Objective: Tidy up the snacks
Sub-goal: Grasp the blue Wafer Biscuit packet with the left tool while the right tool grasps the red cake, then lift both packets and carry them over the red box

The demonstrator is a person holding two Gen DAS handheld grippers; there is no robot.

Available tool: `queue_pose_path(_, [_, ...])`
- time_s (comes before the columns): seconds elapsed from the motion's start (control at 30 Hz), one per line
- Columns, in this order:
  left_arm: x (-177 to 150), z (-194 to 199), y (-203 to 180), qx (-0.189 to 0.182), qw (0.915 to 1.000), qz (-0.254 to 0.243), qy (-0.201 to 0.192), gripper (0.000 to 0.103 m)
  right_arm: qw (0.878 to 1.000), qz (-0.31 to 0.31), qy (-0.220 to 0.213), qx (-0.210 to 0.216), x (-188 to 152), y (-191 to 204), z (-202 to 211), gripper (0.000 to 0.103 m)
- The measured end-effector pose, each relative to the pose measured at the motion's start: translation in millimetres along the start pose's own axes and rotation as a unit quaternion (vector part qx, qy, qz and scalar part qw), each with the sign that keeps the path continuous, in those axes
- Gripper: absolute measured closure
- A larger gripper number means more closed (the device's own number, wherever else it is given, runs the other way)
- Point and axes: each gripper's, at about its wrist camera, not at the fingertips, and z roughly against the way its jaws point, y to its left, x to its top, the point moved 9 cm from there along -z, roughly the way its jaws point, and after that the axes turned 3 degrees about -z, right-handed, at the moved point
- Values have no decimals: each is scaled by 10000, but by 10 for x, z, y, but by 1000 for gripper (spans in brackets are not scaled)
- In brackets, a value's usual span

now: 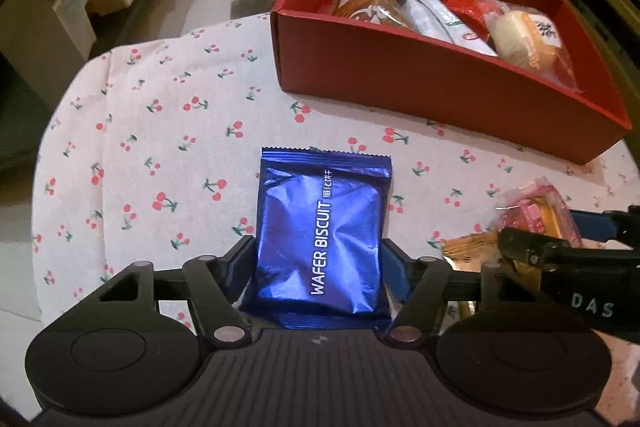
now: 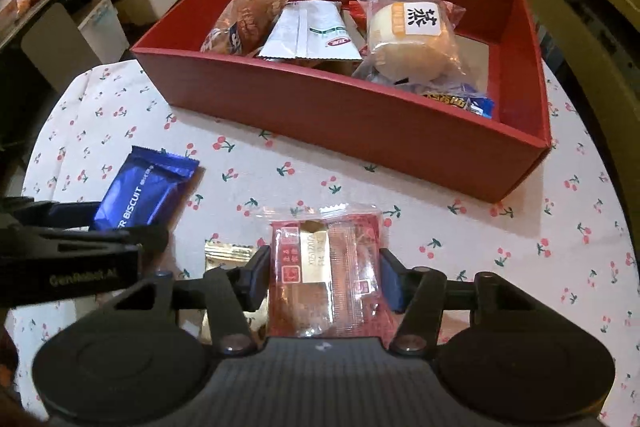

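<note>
- The blue packet (image 1: 320, 239) reads "WAFER BISCUIT" in white, with small Chinese characters after it; the line runs along its length, pointing away from the camera.
- The left gripper (image 1: 318, 253) pinches this packet by its two long sides; the crimped far end points toward the red box (image 1: 420, 95).
- From the right wrist the same packet (image 2: 144, 193) shows "BISCUIT", and the left gripper's body carries "GenRobot.AI".
- The right gripper (image 2: 324, 267) is pressed onto a clear red packet (image 2: 324, 267) with a gold label strip and red seal marks; the print is too small to read. Its long axis runs straight ahead, toward the box (image 2: 360, 131).
- A gold wrapper (image 2: 228, 255) lies on the cherry cloth (image 2: 280, 179) just left of the right gripper.
- In the box: a pale round cake (image 2: 412, 35) labelled with a bold Chinese character, a white sachet (image 2: 312, 35) with a red logo, an orange bag (image 2: 248, 19), and a blue-edged wrapper (image 2: 464, 101) by the near wall.
- In the left view the right gripper's body shows "DAS".
</note>
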Motion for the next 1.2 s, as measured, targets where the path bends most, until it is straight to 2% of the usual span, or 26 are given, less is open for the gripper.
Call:
queue_pose_path(0.2, [-19, 69, -16, -95, 9999, 38, -22, 33, 9997, 21, -242, 53, 28, 38, 205, 30])
queue_pose_path(0.43, [50, 306, -73, -335, 9990, 100, -290, 33, 9987, 0, -481, 140, 15, 75, 465, 30])
queue_pose_path(0.77, [129, 562, -261, -670, 9960, 0, -596, 33, 9972, -229, -693, 155, 53, 14, 604, 30])
queue_pose_path(1.2, [343, 720, -392, -650, 9932, -60, -961, 33, 9938, -499, -987, 132, 264, -134, 720, 30])
